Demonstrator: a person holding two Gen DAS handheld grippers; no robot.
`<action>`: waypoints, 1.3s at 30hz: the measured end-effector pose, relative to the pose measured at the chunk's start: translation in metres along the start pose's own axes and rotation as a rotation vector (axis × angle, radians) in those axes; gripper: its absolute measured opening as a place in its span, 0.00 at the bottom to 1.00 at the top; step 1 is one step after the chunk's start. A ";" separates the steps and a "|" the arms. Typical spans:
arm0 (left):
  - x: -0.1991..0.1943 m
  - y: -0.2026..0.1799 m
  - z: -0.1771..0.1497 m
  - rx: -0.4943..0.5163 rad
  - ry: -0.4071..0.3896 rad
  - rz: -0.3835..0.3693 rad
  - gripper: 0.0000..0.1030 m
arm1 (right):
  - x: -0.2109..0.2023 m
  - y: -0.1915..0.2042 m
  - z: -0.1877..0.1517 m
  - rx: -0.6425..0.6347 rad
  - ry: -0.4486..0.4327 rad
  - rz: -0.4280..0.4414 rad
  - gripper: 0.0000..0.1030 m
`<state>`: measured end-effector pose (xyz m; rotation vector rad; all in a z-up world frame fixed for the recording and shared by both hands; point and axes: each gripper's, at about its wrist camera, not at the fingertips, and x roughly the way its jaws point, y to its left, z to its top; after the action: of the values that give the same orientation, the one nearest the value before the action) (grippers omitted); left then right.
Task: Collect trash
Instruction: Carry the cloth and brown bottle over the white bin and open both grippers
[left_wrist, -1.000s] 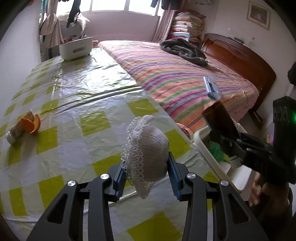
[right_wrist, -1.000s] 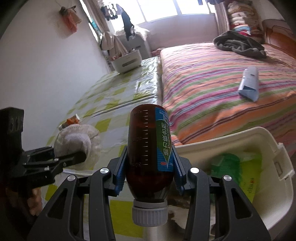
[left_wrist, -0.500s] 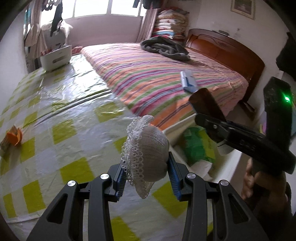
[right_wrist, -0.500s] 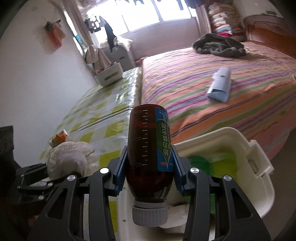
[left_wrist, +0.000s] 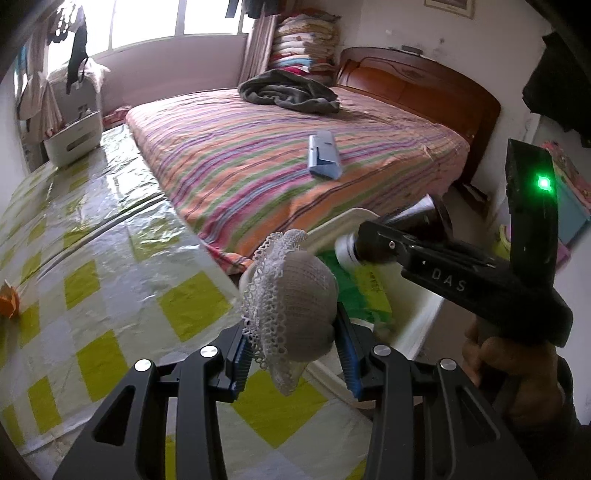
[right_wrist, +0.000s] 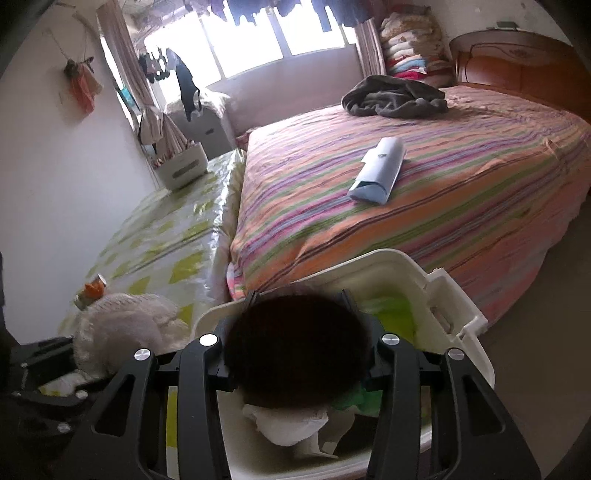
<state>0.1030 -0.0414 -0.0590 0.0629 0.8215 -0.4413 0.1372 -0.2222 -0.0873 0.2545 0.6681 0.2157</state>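
Note:
My left gripper (left_wrist: 293, 354) is shut on a white lace-trimmed sock ball (left_wrist: 291, 295), held above the table edge beside the white bin (left_wrist: 332, 229). My right gripper (right_wrist: 297, 354) is shut on a brown bottle (right_wrist: 295, 354), tipped so its dark base faces the camera, directly over the white bin (right_wrist: 454, 306). In the left wrist view the bottle (left_wrist: 424, 218) lies nearly level, its white cap toward the left. The bin holds green bags (right_wrist: 391, 310) and crumpled white paper (right_wrist: 288, 421). The sock ball also shows in the right wrist view (right_wrist: 122, 328).
A yellow-checked table (left_wrist: 92, 266) carries orange peel trash (left_wrist: 7, 301) at its left and a white basket (left_wrist: 74, 138) at the far end. A striped bed (left_wrist: 295, 158) with a blue-white pack (left_wrist: 325, 155) and a dark blanket (left_wrist: 288, 90) lies beyond the bin.
My right gripper has tilted the bottle from upright to nearly level and moved it over the bin. My left gripper has swung right with the sock ball toward the bin.

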 end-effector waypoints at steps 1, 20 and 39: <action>0.001 -0.003 0.000 0.004 0.001 -0.003 0.38 | -0.003 0.001 0.001 0.008 -0.010 0.000 0.43; 0.016 -0.027 0.007 0.049 0.031 -0.010 0.38 | -0.032 -0.024 0.008 0.137 -0.164 0.000 0.61; 0.045 -0.050 0.017 0.076 0.079 -0.018 0.38 | -0.045 -0.052 0.004 0.266 -0.234 0.002 0.67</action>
<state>0.1211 -0.1068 -0.0737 0.1438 0.8836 -0.4898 0.1118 -0.2841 -0.0736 0.5271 0.4635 0.0960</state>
